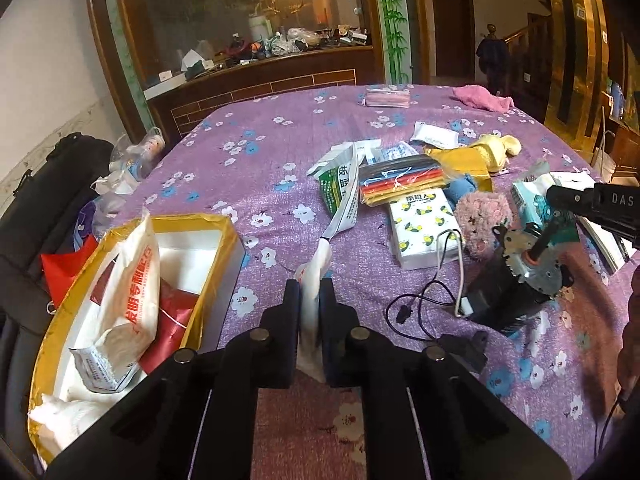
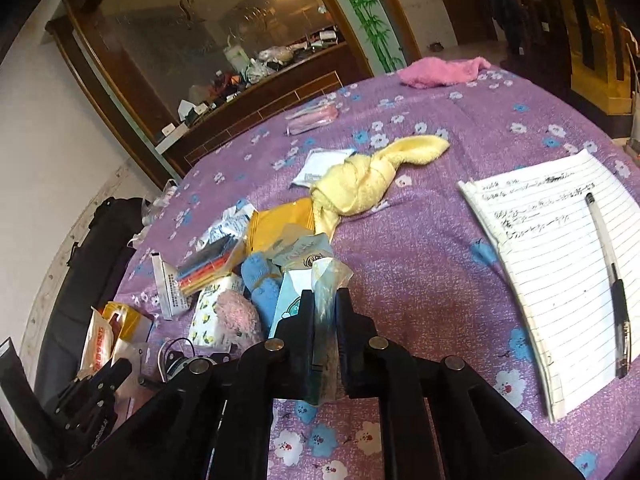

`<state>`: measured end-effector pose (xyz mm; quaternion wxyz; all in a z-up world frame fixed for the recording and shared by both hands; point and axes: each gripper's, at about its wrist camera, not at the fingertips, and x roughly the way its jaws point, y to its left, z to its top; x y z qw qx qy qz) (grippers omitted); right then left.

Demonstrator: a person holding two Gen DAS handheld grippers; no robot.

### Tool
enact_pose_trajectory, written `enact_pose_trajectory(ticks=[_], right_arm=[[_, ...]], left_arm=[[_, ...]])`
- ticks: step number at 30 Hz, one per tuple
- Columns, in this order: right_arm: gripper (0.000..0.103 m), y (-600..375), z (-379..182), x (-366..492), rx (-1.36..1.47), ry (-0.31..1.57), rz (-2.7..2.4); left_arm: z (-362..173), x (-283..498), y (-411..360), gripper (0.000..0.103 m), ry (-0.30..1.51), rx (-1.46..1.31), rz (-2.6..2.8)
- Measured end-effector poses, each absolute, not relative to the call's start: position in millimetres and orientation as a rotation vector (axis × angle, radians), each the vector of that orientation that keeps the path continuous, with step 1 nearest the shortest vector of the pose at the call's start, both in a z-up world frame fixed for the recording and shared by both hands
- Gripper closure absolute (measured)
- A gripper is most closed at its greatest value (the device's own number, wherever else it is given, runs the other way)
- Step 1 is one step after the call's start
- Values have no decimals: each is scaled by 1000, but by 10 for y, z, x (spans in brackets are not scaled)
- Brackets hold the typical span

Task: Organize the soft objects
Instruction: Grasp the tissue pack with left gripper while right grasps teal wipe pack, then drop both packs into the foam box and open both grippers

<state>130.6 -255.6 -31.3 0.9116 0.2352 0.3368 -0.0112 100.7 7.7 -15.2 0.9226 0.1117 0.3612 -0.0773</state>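
My left gripper is shut on the twisted white end of a white-and-green plastic bag, which stretches away across the purple flowered tablecloth. Left of it stands a gold-rimmed box with white packets inside. My right gripper is shut on the clear wrapper of a teal-and-white tissue packet, at the edge of a pile. That pile holds a blue sock, a pink fluffy thing and a lemon-print tissue pack. A knotted yellow towel lies just beyond.
A black motor with wires lies on the cloth right of my left gripper. A lined notebook with a pen is on the right. A pink cloth and a pink packet lie far back. A dark chair stands at the left.
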Motion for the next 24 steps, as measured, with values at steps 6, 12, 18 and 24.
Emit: enact_pose_trajectory(ticks=[6, 12, 18, 24], right_arm=[[94, -2563, -224, 1189, 500, 622, 39], [94, -2402, -63, 963, 468, 530, 115], [94, -2104, 88, 710, 466, 500, 234], [94, -1420, 267, 792, 474, 574, 481]], left_arm=[[7, 916, 252, 96, 751, 120, -210], [265, 781, 682, 96, 786, -106, -311], [498, 500, 1044, 96, 746, -175, -295], [831, 217, 1584, 96, 654, -175, -142]])
